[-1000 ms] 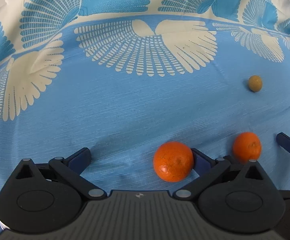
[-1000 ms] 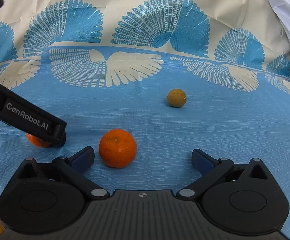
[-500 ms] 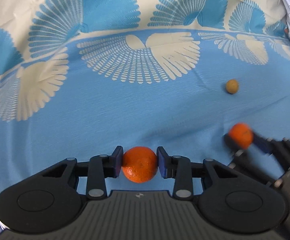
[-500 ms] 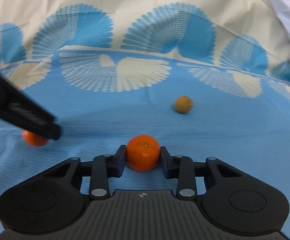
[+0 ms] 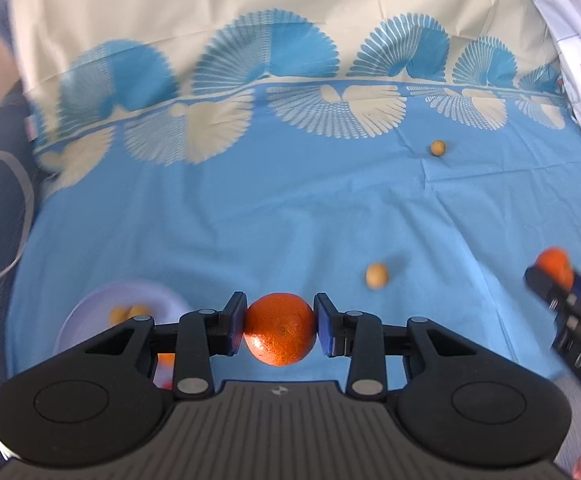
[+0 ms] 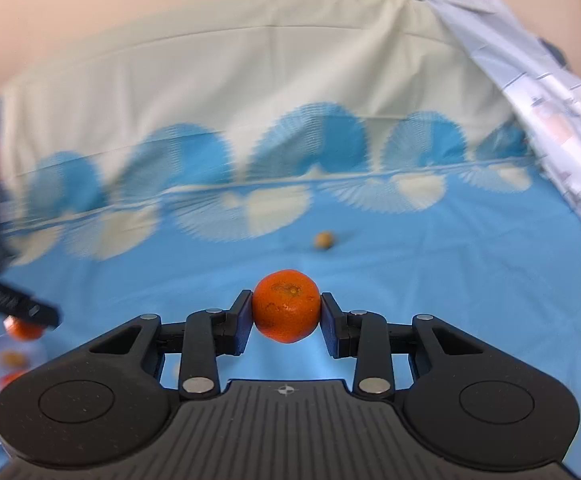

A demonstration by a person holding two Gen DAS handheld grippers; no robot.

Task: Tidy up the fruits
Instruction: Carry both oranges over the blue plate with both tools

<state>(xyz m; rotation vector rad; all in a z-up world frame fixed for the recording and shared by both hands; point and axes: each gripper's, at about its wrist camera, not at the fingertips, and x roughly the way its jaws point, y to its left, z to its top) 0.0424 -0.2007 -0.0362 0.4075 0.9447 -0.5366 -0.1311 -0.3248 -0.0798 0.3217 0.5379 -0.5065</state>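
Oranges fill both claws above a blue cloth (image 5: 250, 208) printed with cream fans. The left claw (image 5: 280, 330) is clamped on a large orange (image 5: 280, 330), its blue pads pressed against the fruit's two sides, with the fruit hanging clear of the cloth. The right claw (image 6: 286, 306) grips a smaller orange (image 6: 286, 306) the same way, pads tight on either flank, stem scar facing up. In the left wrist view the right claw appears at the right edge, blurred, its orange poking up above the dark fingers.

A pale plate (image 5: 90, 308) sits on the cloth to the left of the left claw, partly hidden behind it, with a few small yellow fruits (image 5: 128, 313) inside; something orange-red shows lower down through the claw's linkage, too hidden to name. A small yellowish fruit (image 5: 377, 275) lies on the cloth just right of the large orange. Another small brownish fruit (image 5: 438, 147) rests well beyond it, near the fan border. A light patterned sheet (image 5: 570, 60) drapes along the cloth's right edge.
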